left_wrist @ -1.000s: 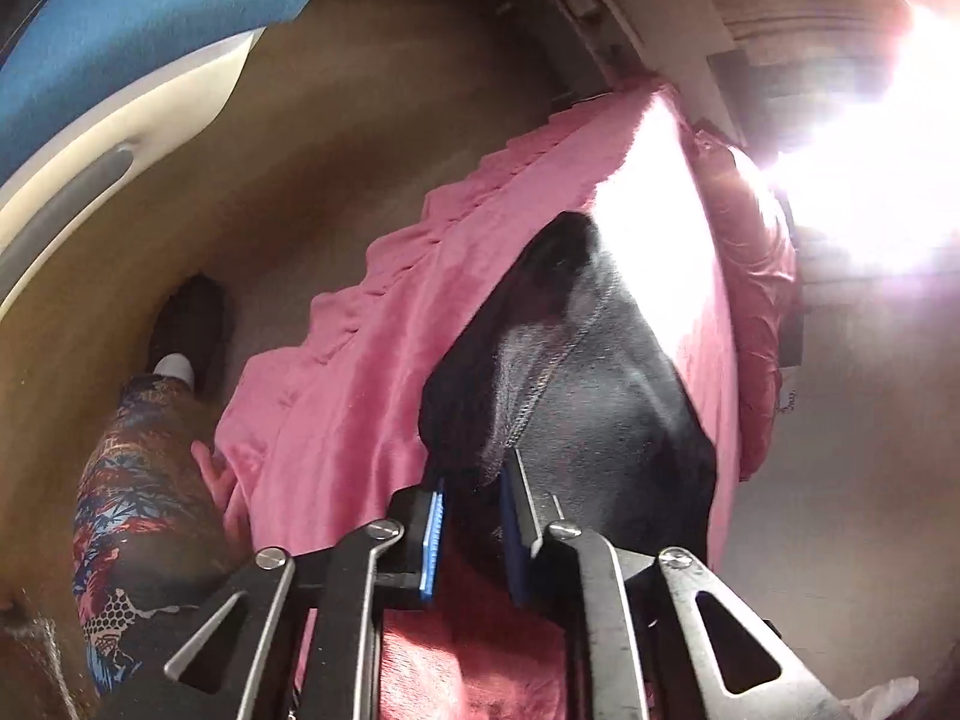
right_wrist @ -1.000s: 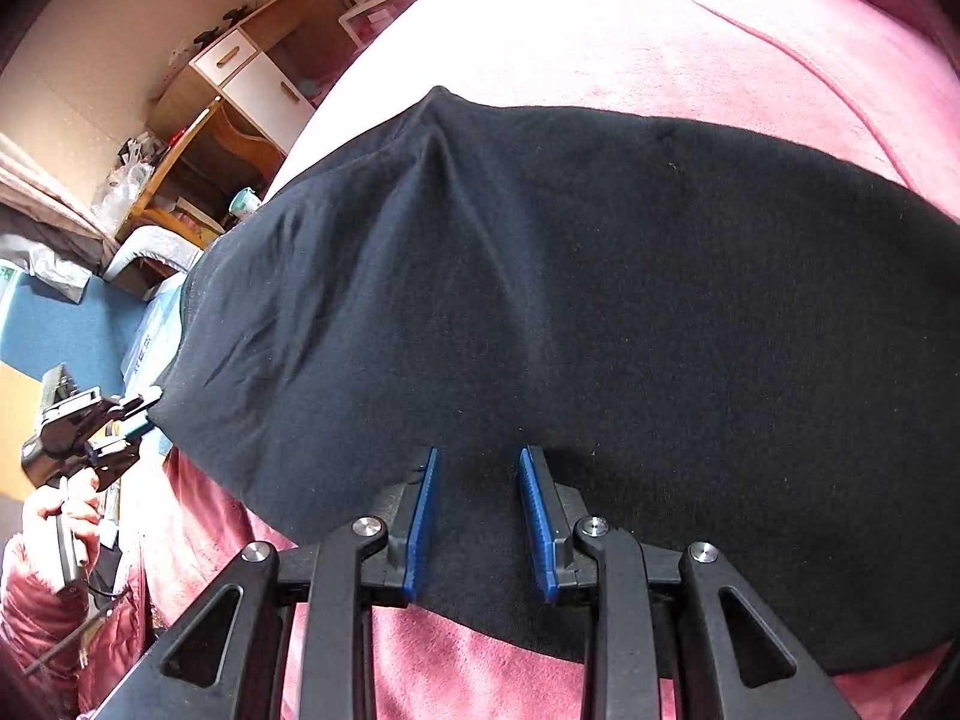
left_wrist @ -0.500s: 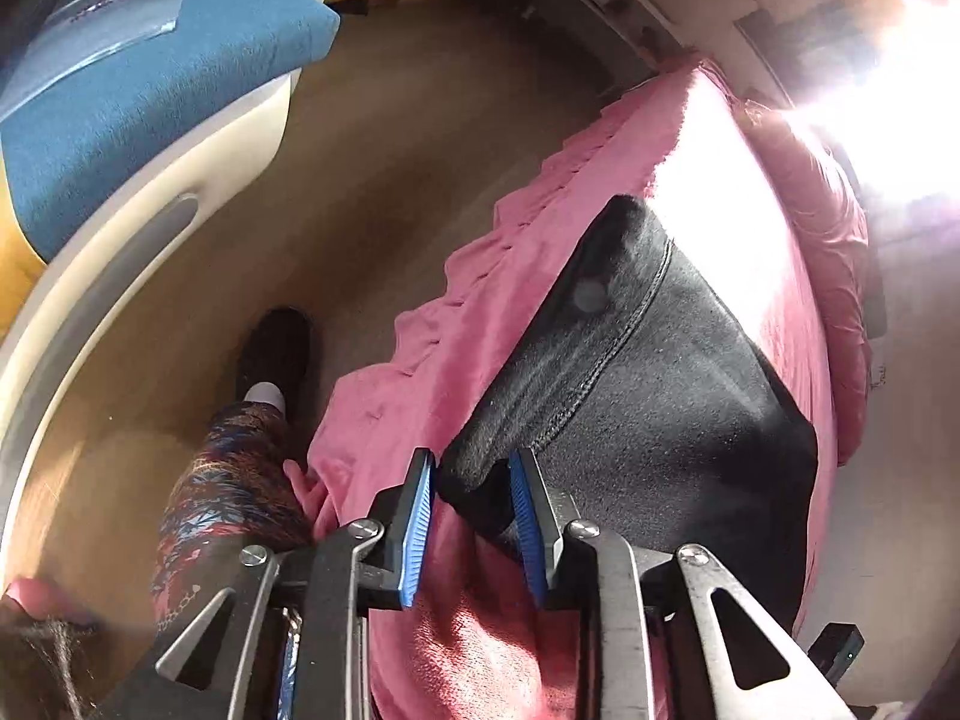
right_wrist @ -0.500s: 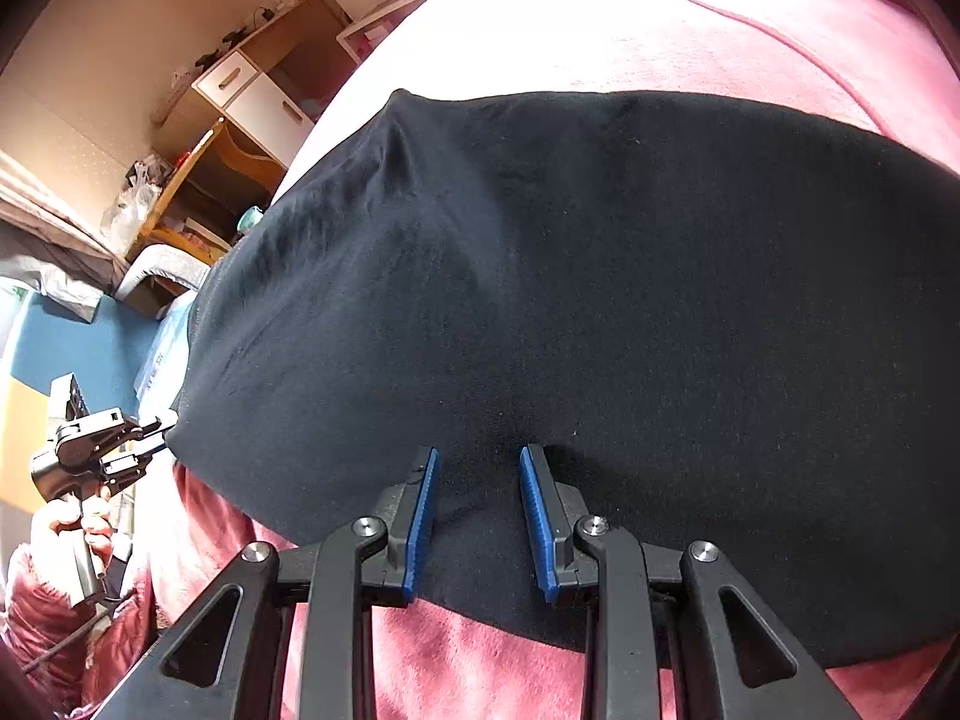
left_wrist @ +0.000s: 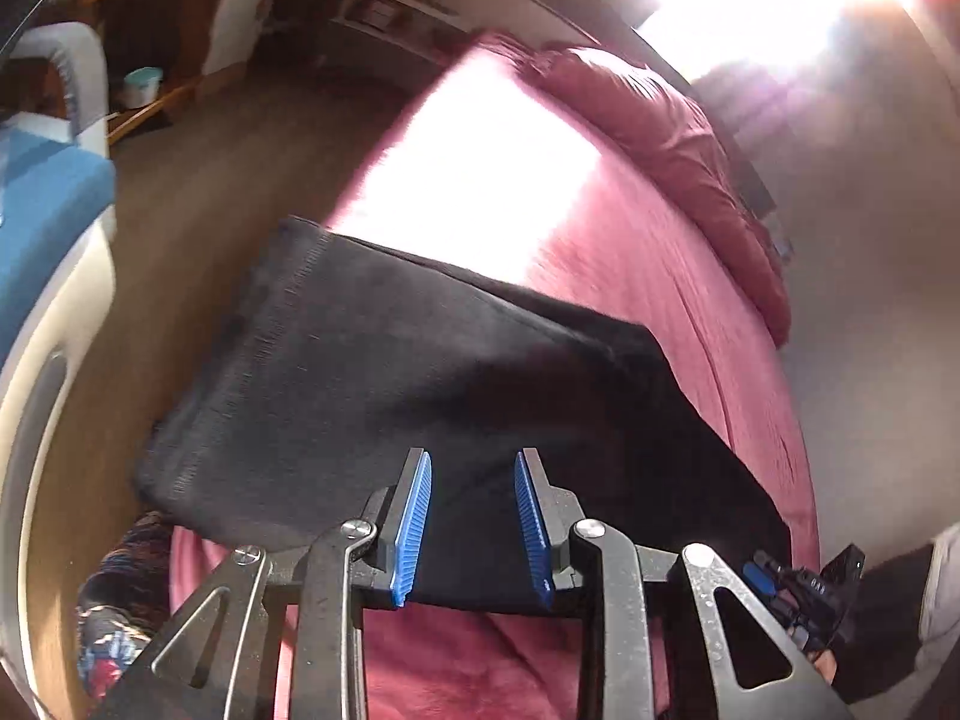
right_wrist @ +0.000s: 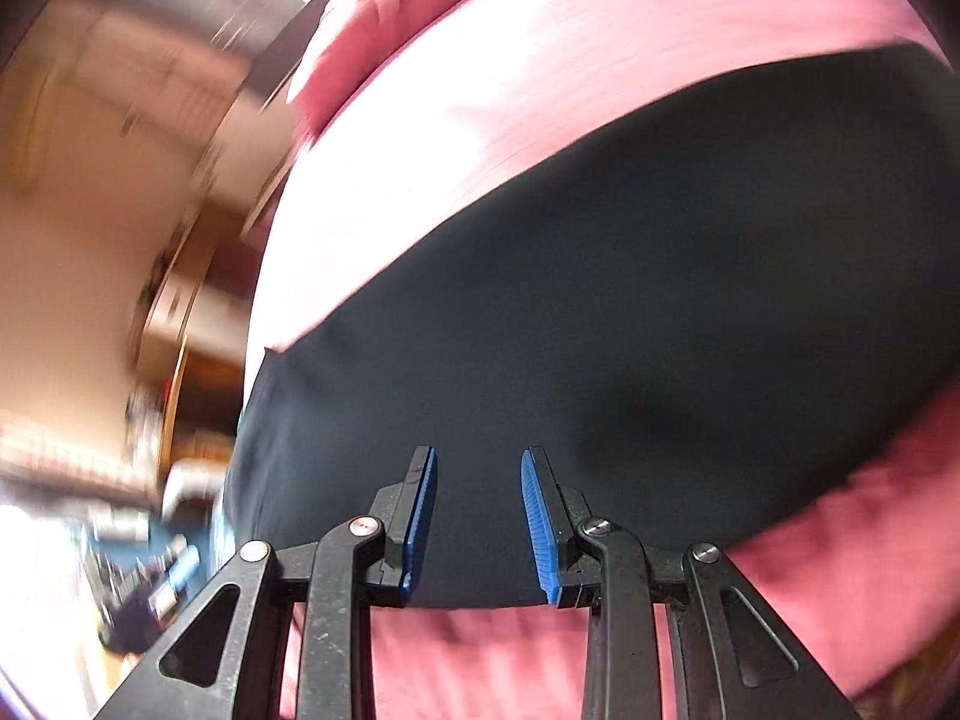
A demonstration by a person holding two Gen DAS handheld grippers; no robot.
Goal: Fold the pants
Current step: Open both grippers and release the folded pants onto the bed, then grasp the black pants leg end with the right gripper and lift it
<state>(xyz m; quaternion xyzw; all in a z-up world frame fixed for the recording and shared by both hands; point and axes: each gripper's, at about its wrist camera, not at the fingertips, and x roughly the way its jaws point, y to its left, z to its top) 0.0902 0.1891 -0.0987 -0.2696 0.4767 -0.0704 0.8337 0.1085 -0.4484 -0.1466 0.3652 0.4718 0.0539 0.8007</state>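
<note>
Black pants (left_wrist: pixel 420 372) lie flat in a folded band across a pink-covered bed (left_wrist: pixel 648 240); they also fill the right wrist view (right_wrist: pixel 630 312). My left gripper (left_wrist: pixel 473 522) is open, its blue pads apart over the pants' near edge, holding nothing. My right gripper (right_wrist: pixel 480 525) is open too, over the near edge of the pants, holding nothing. The right gripper's tip shows at the lower right of the left wrist view (left_wrist: pixel 804 594). The left gripper shows blurred at the lower left of the right wrist view (right_wrist: pixel 150 576).
A pink pillow (left_wrist: pixel 660 120) lies at the bed's far end. Wooden floor (left_wrist: pixel 198 192) runs along the bed's left side, with a blue and white seat (left_wrist: pixel 42 222) and wooden furniture (left_wrist: pixel 150 90) beyond. My patterned trouser leg (left_wrist: pixel 120 612) is at the bed's near left corner.
Both grippers have opened wider. The left gripper has swung right, from the pants' corner to their near edge. The pants' raised left part has settled flat. The right view has swung and blurred.
</note>
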